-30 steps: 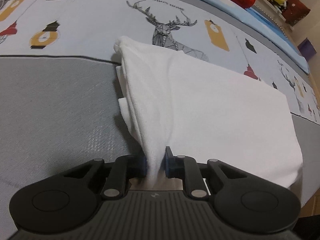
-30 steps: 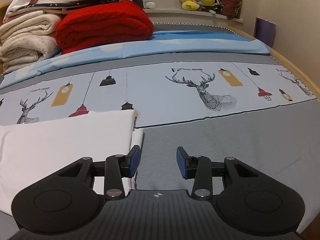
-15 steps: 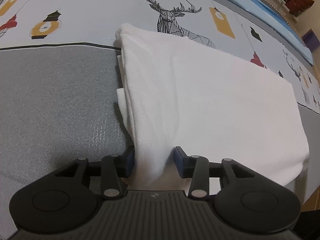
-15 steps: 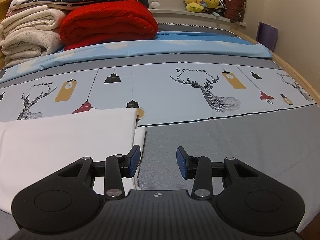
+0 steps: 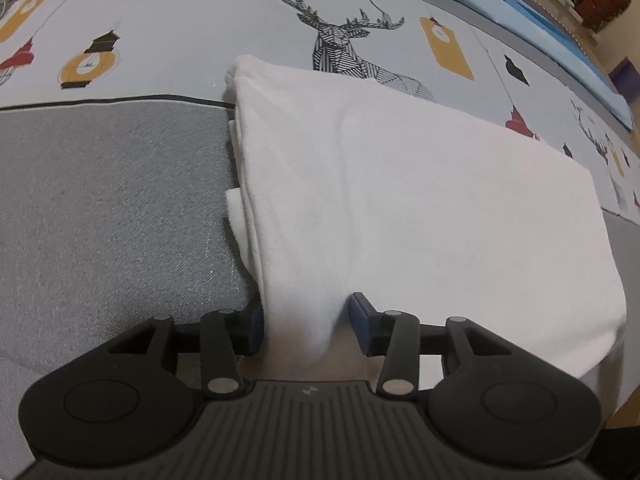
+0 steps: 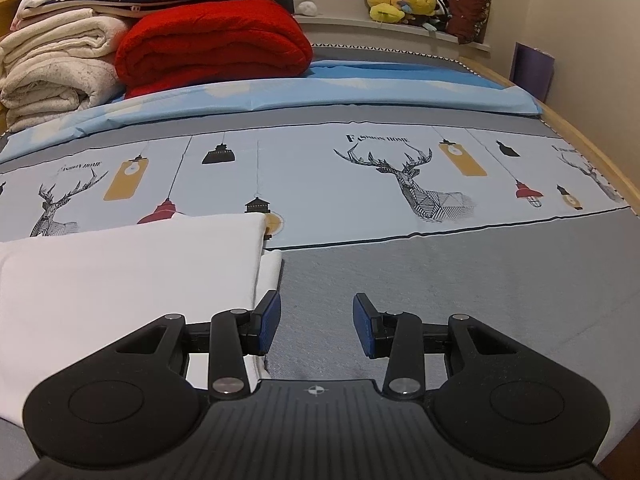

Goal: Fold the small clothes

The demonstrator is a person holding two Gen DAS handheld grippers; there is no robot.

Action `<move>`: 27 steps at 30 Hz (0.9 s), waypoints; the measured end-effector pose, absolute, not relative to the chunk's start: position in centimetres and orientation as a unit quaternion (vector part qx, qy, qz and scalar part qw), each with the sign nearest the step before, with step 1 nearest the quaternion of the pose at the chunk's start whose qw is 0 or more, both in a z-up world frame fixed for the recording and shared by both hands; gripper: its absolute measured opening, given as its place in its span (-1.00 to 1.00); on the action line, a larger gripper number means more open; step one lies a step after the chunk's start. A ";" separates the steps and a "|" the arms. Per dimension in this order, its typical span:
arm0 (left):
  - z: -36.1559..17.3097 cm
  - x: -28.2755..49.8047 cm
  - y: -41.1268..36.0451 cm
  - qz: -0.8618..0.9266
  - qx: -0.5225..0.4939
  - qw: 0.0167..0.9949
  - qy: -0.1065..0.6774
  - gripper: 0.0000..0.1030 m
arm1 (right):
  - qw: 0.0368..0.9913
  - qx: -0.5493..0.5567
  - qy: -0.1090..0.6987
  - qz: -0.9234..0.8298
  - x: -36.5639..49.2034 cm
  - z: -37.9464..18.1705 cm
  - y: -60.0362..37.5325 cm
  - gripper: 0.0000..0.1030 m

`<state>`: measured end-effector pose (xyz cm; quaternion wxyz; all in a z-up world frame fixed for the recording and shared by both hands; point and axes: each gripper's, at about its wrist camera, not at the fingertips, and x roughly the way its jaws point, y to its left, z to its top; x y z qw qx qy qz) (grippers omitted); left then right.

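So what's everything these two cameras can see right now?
White garment: one, white, folded on the bed in front of both grippers.
Bedsheet: one, grey and pale blue with deer and lamp prints.
Red blanket: one, red, folded at the bed's far end.
Cream blankets: a stack, left of the red one.
Plush toys: several, mostly yellow, on the window ledge.
Left gripper: black with blue pads, open, cloth between its fingers.
Right gripper: same, open, holding nothing.
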<state>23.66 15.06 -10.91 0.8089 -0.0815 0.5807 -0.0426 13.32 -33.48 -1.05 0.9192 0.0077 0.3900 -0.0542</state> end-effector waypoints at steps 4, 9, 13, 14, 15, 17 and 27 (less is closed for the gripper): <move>-10.8 23.5 14.7 -0.054 -0.077 0.812 0.576 -0.45 | 0.919 0.010 0.389 -0.056 13.2 -1.0 -33.5 -0.19; -10.5 23.3 14.7 -0.058 -0.078 0.815 0.571 -0.63 | 0.920 0.012 0.389 -0.057 13.2 -1.0 -33.6 -0.19; -10.2 23.0 14.9 -0.056 -0.082 0.820 0.563 -0.66 | 0.920 0.010 0.388 -0.058 13.1 -1.0 -33.6 -0.19; -10.1 23.0 14.8 -0.056 -0.079 0.822 0.562 -0.66 | 0.920 0.010 0.388 -0.058 13.1 -1.0 -33.6 -0.19; -10.0 22.9 14.8 -0.056 -0.075 0.824 0.559 -0.66 | 0.920 0.010 0.388 -0.057 13.1 -1.0 -33.6 -0.19; -9.8 22.8 14.7 -0.053 -0.070 0.827 0.555 -0.66 | 0.920 0.008 0.388 -0.057 13.1 -1.0 -33.5 -0.19; -9.9 22.8 16.3 -0.036 -0.093 0.819 0.565 -0.49 | 0.920 0.004 0.388 -0.052 13.2 -1.0 -33.1 -0.19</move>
